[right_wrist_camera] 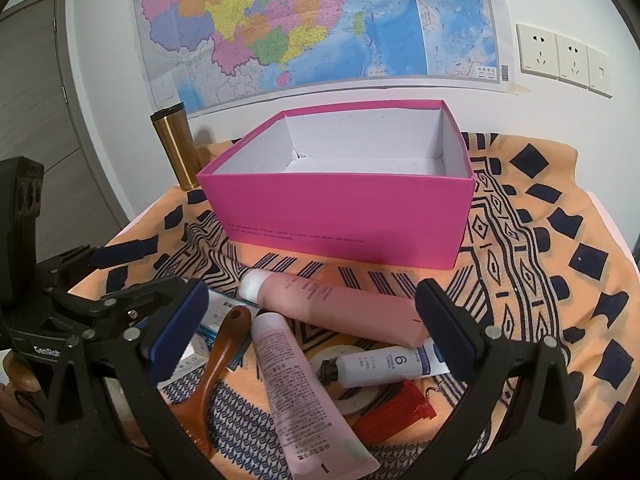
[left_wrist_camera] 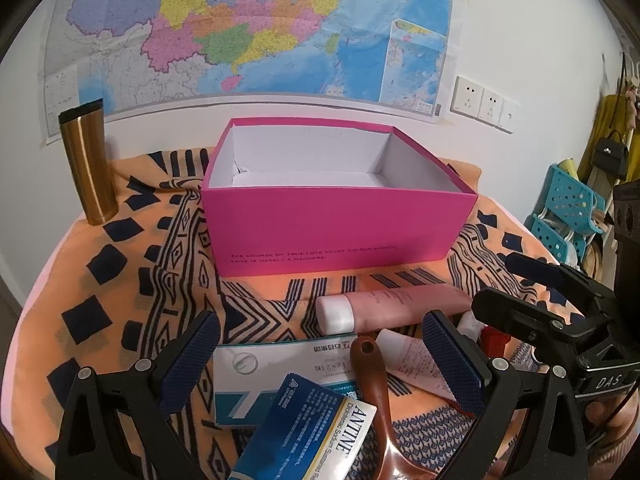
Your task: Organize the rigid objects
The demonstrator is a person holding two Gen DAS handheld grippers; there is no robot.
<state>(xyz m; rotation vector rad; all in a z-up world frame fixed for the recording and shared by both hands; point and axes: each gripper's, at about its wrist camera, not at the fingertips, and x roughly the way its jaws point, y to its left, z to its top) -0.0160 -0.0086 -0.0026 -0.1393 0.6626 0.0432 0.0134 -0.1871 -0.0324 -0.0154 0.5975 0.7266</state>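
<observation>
An open pink box (left_wrist_camera: pixel 320 228) (right_wrist_camera: pixel 344 216) with a bare white inside stands on the patterned cloth. In front of it lie a pink bottle with a white cap (left_wrist_camera: pixel 392 304) (right_wrist_camera: pixel 340 306), a pink tube (right_wrist_camera: pixel 304 396), a small white tube (right_wrist_camera: pixel 384 364), a red object (right_wrist_camera: pixel 396 412), a brown brush handle (left_wrist_camera: pixel 376 392) (right_wrist_camera: pixel 216 364), a white medicine box (left_wrist_camera: pixel 276 364) and a blue-and-white ANTINE box (left_wrist_camera: pixel 308 432). My left gripper (left_wrist_camera: pixel 320 364) is open above the boxes and brush. My right gripper (right_wrist_camera: pixel 316 328) is open above the tubes and bottle.
A gold tumbler (left_wrist_camera: pixel 90 164) (right_wrist_camera: pixel 176 148) stands at the back left of the cloth. A map (left_wrist_camera: pixel 240 28) and wall sockets (right_wrist_camera: pixel 560 56) are behind. Blue perforated baskets (left_wrist_camera: pixel 568 208) sit to the right. A roll of tape (right_wrist_camera: pixel 352 396) lies under the tubes.
</observation>
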